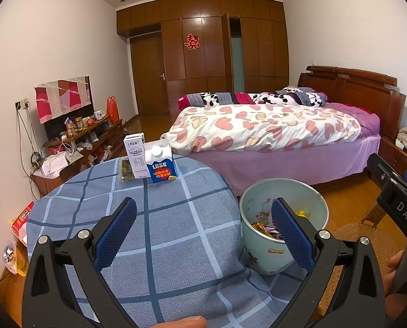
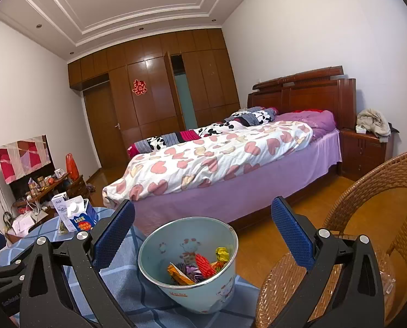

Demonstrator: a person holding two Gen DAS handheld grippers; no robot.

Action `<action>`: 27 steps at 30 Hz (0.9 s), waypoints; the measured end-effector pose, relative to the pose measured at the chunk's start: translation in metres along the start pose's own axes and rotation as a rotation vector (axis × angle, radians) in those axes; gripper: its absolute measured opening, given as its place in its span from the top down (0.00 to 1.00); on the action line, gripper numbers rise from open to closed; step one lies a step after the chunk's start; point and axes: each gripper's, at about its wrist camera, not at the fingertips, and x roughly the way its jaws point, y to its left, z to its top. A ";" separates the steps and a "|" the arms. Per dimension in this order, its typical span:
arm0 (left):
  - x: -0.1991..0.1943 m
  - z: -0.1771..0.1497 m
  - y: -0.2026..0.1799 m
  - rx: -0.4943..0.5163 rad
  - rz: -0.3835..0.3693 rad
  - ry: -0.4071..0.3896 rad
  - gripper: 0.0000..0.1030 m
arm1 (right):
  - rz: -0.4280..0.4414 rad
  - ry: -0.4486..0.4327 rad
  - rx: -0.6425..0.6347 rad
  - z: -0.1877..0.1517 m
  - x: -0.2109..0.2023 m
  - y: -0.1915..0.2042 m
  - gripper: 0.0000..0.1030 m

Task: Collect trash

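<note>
The left claw's pad [image 1: 291, 235] hides part of the bin's [image 1: 260, 257] wrappers (perhaps more beneath).

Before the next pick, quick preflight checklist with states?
1. Left gripper open, holding nothing: ok.
2. Right gripper open, holding nothing: ok.
3. Trash bin beside the table, mouth open, has room: ok.
4. Trash left on table: white milk carton, blue LOOK carton, flat packet: ok.
5. Cartons upright: ok.
6. Cartons emptied: cannot tell.

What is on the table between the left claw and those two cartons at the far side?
Nothing: in the left wrist view only bare checked tablecloth lies between the open left gripper and the cartons.
</note>
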 end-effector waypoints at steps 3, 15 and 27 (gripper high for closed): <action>0.000 0.001 0.000 0.000 0.001 0.001 0.06 | 0.001 0.000 0.001 0.000 0.000 0.000 0.05; -0.001 0.001 0.001 -0.003 0.004 -0.003 0.06 | 0.001 0.004 -0.001 -0.001 0.001 0.000 0.05; -0.001 0.001 0.001 -0.002 0.006 -0.006 0.06 | 0.001 0.004 -0.001 -0.001 0.001 0.000 0.05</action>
